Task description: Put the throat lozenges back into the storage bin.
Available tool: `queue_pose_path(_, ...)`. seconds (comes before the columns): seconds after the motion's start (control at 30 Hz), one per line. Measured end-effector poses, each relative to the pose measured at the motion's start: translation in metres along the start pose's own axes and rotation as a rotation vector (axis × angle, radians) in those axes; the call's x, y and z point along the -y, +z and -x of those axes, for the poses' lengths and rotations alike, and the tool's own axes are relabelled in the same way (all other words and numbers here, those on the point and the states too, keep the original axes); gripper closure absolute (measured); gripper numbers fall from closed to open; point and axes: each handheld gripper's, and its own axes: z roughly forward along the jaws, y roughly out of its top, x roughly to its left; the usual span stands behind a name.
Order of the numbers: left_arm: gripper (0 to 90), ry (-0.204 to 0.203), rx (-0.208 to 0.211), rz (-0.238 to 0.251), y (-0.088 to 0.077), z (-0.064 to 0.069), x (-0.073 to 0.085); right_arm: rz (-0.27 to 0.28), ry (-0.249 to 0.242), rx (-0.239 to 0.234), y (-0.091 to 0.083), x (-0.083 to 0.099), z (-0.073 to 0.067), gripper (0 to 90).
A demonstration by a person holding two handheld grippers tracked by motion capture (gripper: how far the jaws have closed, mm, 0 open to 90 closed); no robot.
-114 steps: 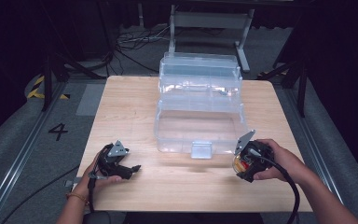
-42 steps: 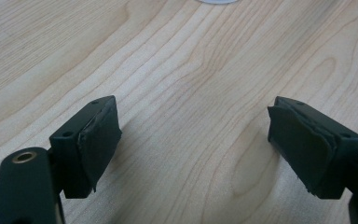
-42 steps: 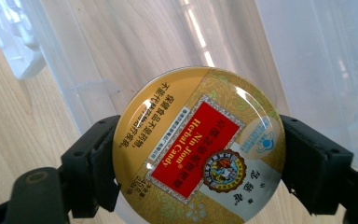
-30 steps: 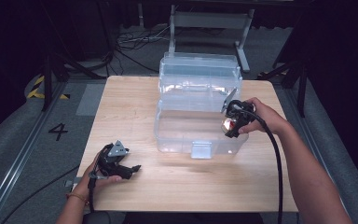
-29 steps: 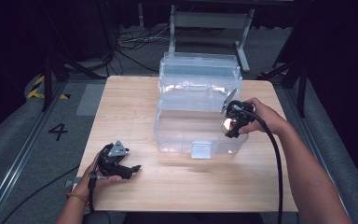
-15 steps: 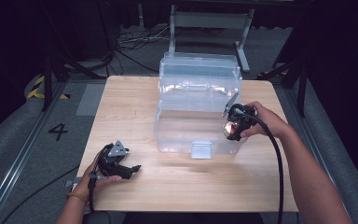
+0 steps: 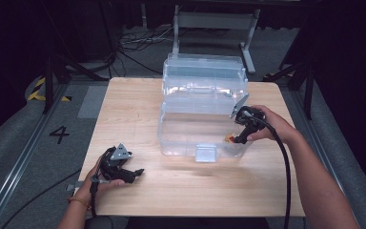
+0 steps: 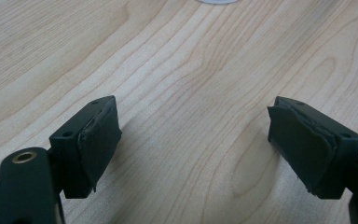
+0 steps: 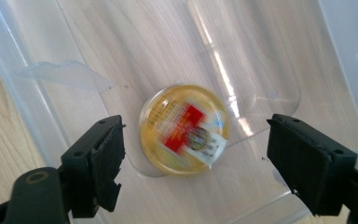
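Right gripper (image 9: 193, 154) poised over a round yellow container (image 9: 182, 129) that lies on the floor of the clear plastic bin (image 7: 171, 129), at the centre of the right gripper view. In the high view the container (image 7: 230, 139) shows at the bin's lower right corner, just left of the right gripper (image 7: 240, 138). The 2 jaws stand wide apart, 1 on each side of the container and clear of it — nothing is held.

To do the grasp well (a judgement from this moment), the jaws should descend evenly so both pads meet the rim at opposite points, keeping clear of the bin wall close beside the right jaw.

The container lies flat with its labelled face up toward the camera; being a disc, it has no long axis in plan, and its short axis points up. The red label runs slantwise, upper right to lower left, its print blurred.

Left gripper (image 7: 124, 171) rests at the lower left of the high view on the wooden table (image 7: 133, 109), jaws apart and empty.
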Motion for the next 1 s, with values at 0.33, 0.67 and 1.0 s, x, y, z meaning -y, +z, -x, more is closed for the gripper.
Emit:
queue_pose_path(0.33, 17.1, -0.001, -0.001, 0.0, 0.0, 0.0, 0.0, 0.042, -0.001, 0.012, -0.002, 0.009, -0.003, 23.5)
queue_pose_path(0.67, 23.9, 0.02, -0.022, -0.009, -0.003, 0.008, -0.013, 0.282, 0.117, 0.033, -0.033, 0.036, 0.003, 26.7)
queue_pose_path(1.0, 26.4, 0.15, -0.034, 0.105, -0.031, 0.034, -0.078, 0.427, 0.178, 0.138, -0.066, 0.053, 0.013, 31.3)
